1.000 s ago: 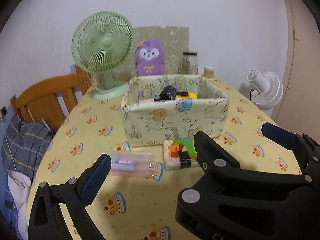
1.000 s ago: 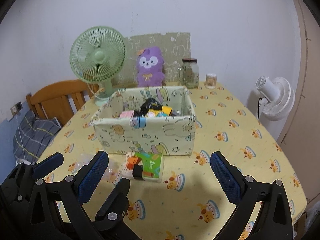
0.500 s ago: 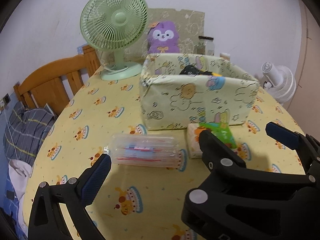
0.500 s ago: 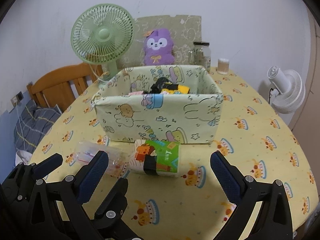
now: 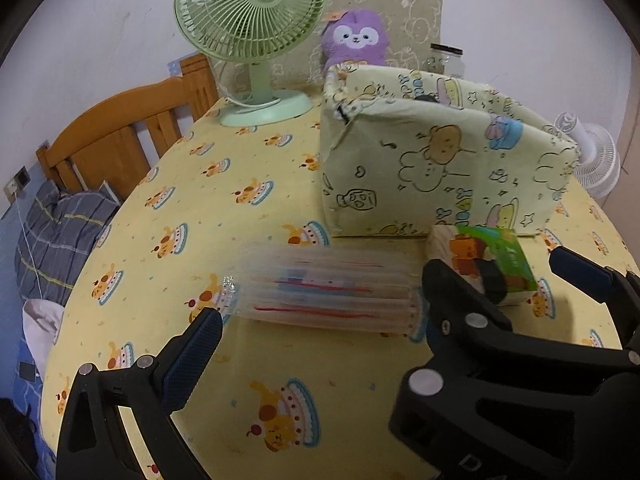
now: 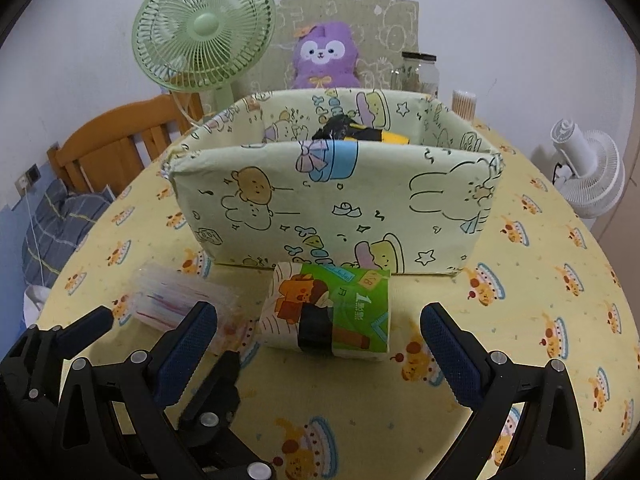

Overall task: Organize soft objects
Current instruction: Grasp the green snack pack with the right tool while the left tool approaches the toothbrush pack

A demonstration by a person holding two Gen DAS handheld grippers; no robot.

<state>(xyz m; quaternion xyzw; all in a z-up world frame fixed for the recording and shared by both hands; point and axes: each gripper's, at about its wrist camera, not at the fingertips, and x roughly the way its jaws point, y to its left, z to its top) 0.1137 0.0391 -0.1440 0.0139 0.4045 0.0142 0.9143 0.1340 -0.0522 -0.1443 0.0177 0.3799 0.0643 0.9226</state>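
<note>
Left wrist view: 1 clear plastic pack, 1 tissue pack, 1 fabric box, 1 green fan on the tablecloth. Left gripper fingers were spread wide, empty; clear pack lay just ahead, betw. the tips.

Right wrist view: 1 tissue pack, touching box front, sat ahead betw. right gripper fingers, also spread, not touching it.
</note>
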